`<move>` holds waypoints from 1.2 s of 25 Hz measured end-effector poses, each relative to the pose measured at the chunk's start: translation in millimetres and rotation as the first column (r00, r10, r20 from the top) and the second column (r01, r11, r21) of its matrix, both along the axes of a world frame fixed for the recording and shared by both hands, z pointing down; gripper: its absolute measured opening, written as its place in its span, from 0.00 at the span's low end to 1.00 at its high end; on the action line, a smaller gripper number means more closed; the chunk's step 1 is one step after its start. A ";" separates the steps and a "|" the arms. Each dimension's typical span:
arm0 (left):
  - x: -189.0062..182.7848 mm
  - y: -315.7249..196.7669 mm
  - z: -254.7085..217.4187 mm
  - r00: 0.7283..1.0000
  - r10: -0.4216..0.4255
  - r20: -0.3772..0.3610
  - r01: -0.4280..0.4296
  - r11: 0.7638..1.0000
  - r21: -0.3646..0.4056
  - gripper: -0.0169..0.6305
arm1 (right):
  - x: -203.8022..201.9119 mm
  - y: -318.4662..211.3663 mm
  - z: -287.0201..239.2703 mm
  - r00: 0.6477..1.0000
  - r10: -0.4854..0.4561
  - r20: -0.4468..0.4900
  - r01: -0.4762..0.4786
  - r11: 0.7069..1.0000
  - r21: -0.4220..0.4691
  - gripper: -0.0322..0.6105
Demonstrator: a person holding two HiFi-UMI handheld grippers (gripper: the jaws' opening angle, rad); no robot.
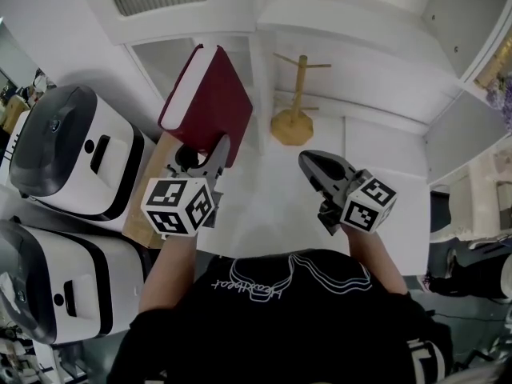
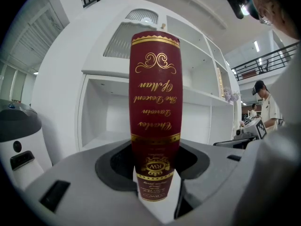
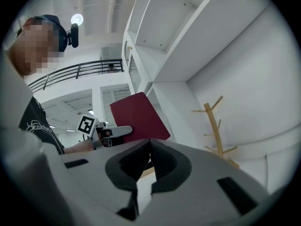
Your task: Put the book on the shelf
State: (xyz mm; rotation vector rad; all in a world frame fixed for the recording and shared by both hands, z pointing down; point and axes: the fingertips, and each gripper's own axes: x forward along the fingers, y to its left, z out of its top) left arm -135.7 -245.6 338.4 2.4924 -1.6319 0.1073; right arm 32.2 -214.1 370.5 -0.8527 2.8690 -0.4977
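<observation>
Left tongs (image 1: 206, 157) clamp book (image 1: 212, 94), spine "Charles Darwin The Descent of Man"; right tongs (image 1: 310, 162) closed.

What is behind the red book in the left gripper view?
A white shelf with an open compartment and a grille above. The book covers the compartment's middle, so that part is unseen.

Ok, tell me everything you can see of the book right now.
The book is a thick hardback with a dark red cover, white page edges, and gold lettering and ornaments on the spine. The left gripper is shut on its lower end, holding it tilted in the air before the white shelf unit, apparently touching nothing else.
</observation>
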 end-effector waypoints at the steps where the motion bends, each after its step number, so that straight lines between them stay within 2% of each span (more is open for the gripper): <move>1: -0.9 -3.3 0.8 1.000 0.001 0.001 -0.001 1.000 -0.003 0.35 | 0.6 -1.9 -0.1 1.000 0.007 0.000 -0.007 1.000 -0.001 0.06; 30: 4.2 -47.7 2.4 1.000 -0.014 0.019 0.015 1.000 -0.027 0.35 | 6.0 -15.8 3.8 0.999 0.044 -0.008 -0.044 0.999 -0.011 0.06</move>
